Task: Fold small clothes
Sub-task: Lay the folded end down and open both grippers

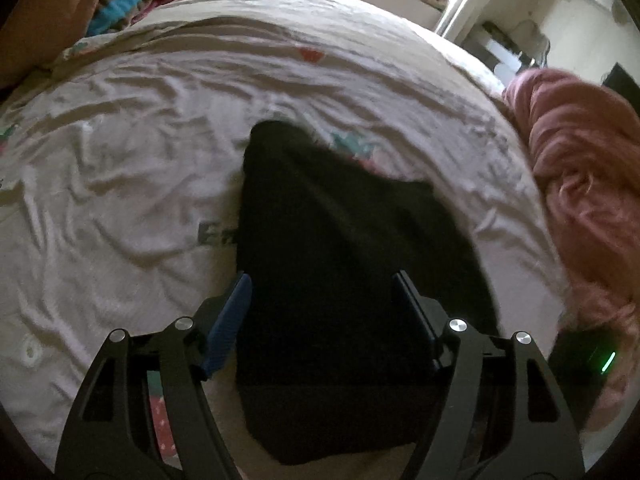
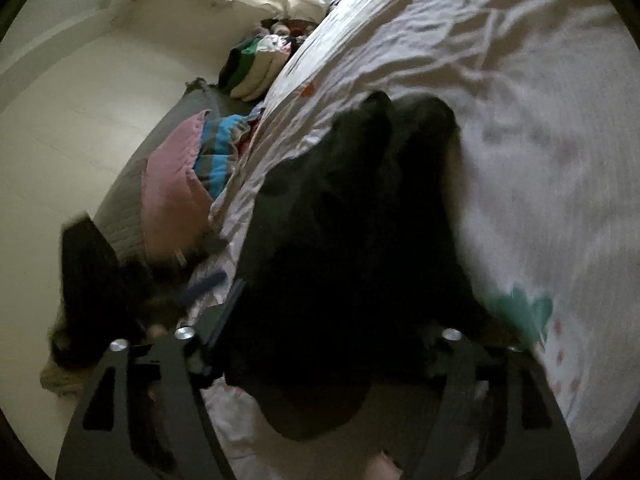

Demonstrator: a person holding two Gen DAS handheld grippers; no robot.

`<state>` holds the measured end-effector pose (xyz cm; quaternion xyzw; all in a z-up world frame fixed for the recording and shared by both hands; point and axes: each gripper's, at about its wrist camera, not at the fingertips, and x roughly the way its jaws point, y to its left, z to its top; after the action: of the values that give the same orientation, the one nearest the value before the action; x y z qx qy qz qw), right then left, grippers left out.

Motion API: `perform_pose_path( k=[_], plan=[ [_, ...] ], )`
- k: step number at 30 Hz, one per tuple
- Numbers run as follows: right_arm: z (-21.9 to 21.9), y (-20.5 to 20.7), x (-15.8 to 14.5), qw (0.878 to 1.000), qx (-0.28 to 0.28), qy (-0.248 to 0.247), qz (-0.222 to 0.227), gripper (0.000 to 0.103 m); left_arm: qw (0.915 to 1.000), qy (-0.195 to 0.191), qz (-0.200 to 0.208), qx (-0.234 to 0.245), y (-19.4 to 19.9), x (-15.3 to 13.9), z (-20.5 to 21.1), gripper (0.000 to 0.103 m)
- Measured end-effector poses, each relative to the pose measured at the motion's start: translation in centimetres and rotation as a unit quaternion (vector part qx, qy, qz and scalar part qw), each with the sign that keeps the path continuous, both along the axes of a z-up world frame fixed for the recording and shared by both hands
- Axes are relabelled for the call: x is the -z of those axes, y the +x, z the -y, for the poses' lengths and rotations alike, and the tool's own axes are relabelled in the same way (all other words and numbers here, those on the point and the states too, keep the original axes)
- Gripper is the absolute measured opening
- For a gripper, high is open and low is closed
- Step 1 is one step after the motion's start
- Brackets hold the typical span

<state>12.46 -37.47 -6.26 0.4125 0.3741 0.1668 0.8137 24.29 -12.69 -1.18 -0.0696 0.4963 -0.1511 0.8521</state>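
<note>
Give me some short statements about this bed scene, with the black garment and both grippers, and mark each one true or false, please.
1. The black garment lies on a pale, wrinkled bedsheet. True.
2. The left gripper is clamped shut on the garment. False: its jaws stand apart, with the garment between and below them.
3. A pink pillow lies at the side of the bed. True.
4. The garment is bright red. False: it is black.
5. The right gripper stands open over the garment. True.
</note>
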Motion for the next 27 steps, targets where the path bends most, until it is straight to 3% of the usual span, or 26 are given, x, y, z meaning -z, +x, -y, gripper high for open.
perform_pose_path(
  k=[4, 11, 14, 15, 16, 19, 23, 25, 27],
  plan=[
    [2.1, 2.4, -0.9, 0.999, -0.017, 0.026, -0.017, 0.074, 0.9999, 0.013, -0.003, 0.008, -0.9, 1.6, -0.2, 0.064],
    [1.5, 8.4, -1.6, 0.993, -0.077, -0.070, -0.060, 0.068, 0.9996, 0.022, 0.009, 0.013, -1.8, 2.1, -0.4, 0.065],
    [0.3, 9.5, -1.9, 0.983, -0.095, -0.140, -0.066, 0.049, 0.9997, 0.019, 0.008, 0.013, -2.0, 2.2, -0.7, 0.065],
    [-0.2, 9.4, -2.1, 0.980, -0.096, -0.164, -0.061, 0.035, 0.9997, 0.018, 0.008, 0.012, -2.0, 2.2, -0.9, 0.065],
    [-0.7, 9.3, -2.6, 0.975, -0.098, -0.191, -0.053, 0.028, 0.9998, 0.017, 0.009, 0.010, -2.1, 2.1, -0.9, 0.065],
    [-2.1, 9.0, -5.3, 0.964, -0.113, -0.239, 0.008, 0.021, 0.9995, 0.023, 0.020, 0.008, -2.4, 1.6, -1.0, 0.065],
    [-3.5, 8.9, -8.6, 0.957, -0.129, -0.240, 0.103, 0.021, 0.9986, 0.036, 0.039, 0.002, -2.7, 1.0, -1.0, 0.065],
    [-3.3, 10.0, -7.5, 0.956, -0.129, -0.247, 0.093, 0.021, 0.9984, 0.044, 0.034, 0.004, -2.5, 1.2, -1.0, 0.065],
    [-1.7, 11.0, -4.4, 0.964, -0.114, -0.236, 0.040, 0.021, 0.9986, 0.044, 0.029, 0.006, -2.5, 1.5, -0.9, 0.065]
  ],
)
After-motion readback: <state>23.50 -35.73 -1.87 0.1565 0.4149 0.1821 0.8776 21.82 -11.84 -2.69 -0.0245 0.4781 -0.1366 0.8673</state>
